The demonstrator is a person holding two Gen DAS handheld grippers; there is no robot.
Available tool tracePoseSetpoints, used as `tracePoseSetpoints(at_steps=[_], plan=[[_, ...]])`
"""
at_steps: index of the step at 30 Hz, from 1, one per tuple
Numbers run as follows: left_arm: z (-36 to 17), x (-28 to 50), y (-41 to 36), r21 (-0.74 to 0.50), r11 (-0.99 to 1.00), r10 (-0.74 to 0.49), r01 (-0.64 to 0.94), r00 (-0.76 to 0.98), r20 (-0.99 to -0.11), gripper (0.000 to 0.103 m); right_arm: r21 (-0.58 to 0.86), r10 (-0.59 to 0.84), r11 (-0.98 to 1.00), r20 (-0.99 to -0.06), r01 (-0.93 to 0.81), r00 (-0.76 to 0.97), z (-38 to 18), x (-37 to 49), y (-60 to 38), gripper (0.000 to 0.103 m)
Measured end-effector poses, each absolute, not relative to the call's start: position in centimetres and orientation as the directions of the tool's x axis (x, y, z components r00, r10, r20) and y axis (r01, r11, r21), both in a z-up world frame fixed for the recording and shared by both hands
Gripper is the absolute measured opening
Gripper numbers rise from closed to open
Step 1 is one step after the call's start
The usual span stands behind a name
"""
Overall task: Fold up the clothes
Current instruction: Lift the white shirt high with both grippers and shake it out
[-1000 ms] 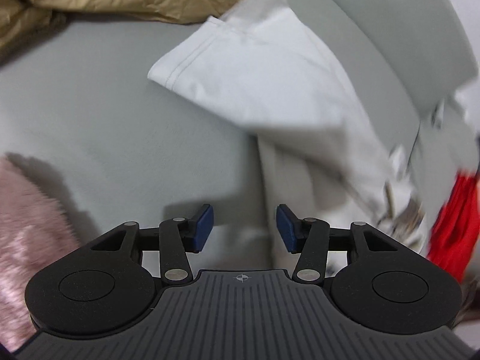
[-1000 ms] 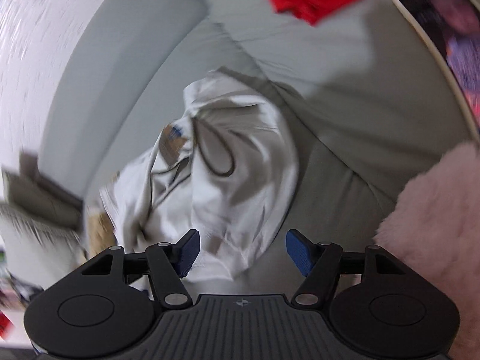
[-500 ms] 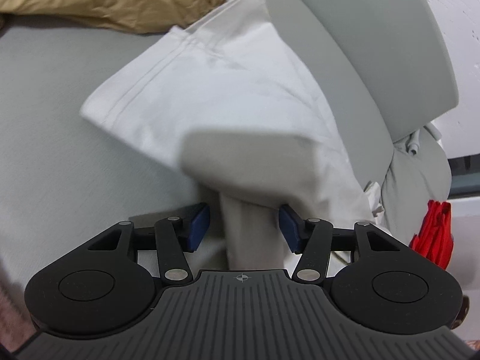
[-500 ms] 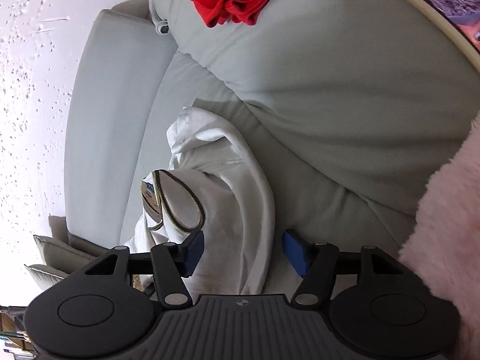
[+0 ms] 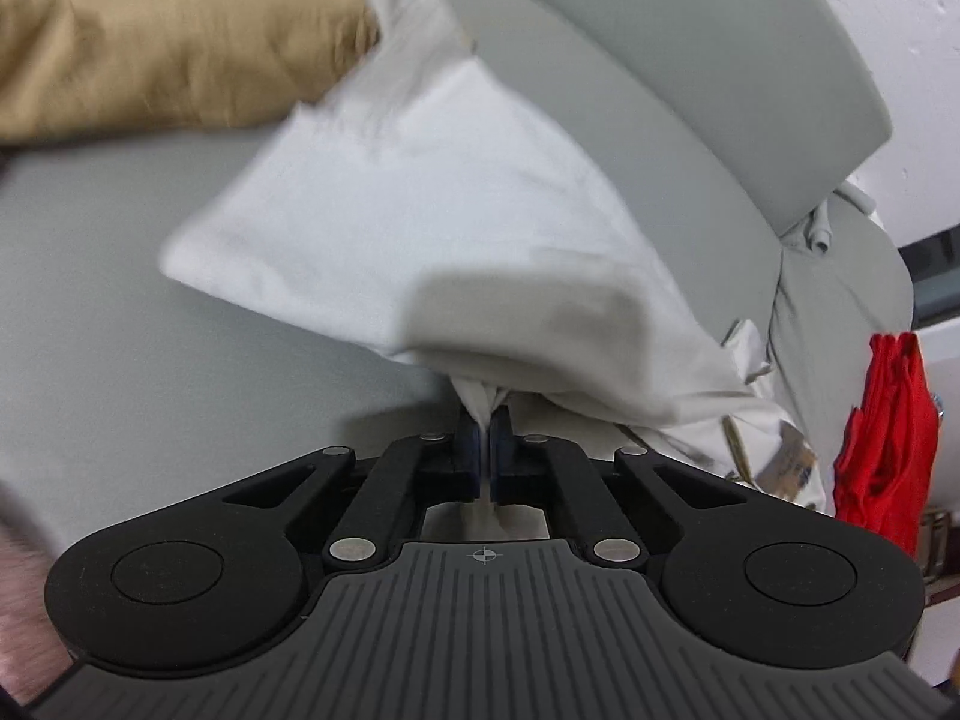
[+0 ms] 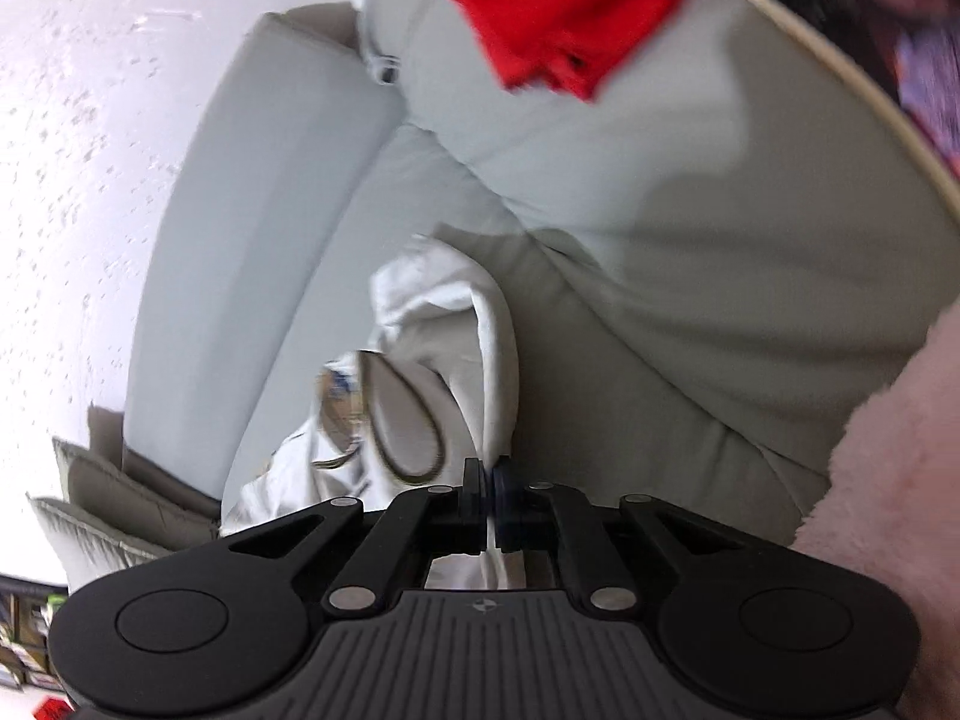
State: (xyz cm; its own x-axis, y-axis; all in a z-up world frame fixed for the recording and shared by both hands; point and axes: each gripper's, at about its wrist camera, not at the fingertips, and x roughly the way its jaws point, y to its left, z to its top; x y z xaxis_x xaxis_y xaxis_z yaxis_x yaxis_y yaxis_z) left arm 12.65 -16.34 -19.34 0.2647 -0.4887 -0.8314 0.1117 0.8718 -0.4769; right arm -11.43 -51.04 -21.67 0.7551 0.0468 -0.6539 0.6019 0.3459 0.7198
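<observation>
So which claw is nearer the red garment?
Right, judging loosely. The right claw is shut on the white garment's collar end, on the red garment's side. The left claw grips the end toward the tan cloth.

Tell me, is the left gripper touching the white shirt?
Touching. In the left wrist view, the left gripper is shut on a fold of the white shirt.

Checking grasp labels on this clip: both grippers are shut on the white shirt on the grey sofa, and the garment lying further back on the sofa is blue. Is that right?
Not quite: that garment is red, as the right wrist view shows. The rest holds: the left gripper and the right gripper are each shut on the white shirt on the grey sofa.
</observation>
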Motion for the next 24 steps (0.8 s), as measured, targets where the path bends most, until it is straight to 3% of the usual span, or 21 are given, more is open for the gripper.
tracePoseSetpoints(at_steps=[5, 7, 8, 11, 13, 15, 24], plan=[[-14.2, 9.2, -12.7, -0.413, 0.901, -0.433, 0.129, 0.313, -0.846, 0.003, 0.677, 0.03, 0.435, -0.67, 0.594, 0.742, -18.9, -13.3, -50.4, 0.005], [-15.1, 8.1, -11.6, -0.401, 0.907, -0.421, 0.13, 0.296, -0.857, 0.014, 0.641, 0.02, 0.471, -0.694, 0.606, 0.719, -19.1, -13.4, -50.3, 0.006], [-15.6, 7.6, -11.0, -0.395, 0.91, -0.416, 0.13, 0.287, -0.863, 0.021, 0.606, 0.029, 0.488, -0.731, 0.628, 0.682, -20.2, -13.4, -50.2, 0.008], [-19.3, 7.2, -8.7, -0.411, 0.911, -0.396, -0.03, 0.218, -0.892, 0.026, 0.563, 0.035, 0.477, -0.779, 0.675, 0.626, -21.8, -12.9, -50.0, 0.016], [-19.3, 7.0, -8.4, -0.409, 0.913, -0.394, -0.014, 0.24, -0.887, 0.033, 0.554, 0.039, 0.492, -0.785, 0.672, 0.618, -22.0, -12.8, -49.5, 0.025], [-19.2, 6.8, -8.2, -0.397, 0.917, -0.388, 0.025, 0.276, -0.879, 0.038, 0.551, 0.044, 0.507, -0.784, 0.662, 0.619, -21.9, -12.9, -49.2, 0.043], [-18.5, 7.1, -8.9, -0.431, 0.881, -0.471, 0.195, 0.286, -0.834, 0.054, 0.584, 0.075, 0.443, -0.78, 0.68, 0.621, -23.0, -14.0, -49.9, 0.051]])
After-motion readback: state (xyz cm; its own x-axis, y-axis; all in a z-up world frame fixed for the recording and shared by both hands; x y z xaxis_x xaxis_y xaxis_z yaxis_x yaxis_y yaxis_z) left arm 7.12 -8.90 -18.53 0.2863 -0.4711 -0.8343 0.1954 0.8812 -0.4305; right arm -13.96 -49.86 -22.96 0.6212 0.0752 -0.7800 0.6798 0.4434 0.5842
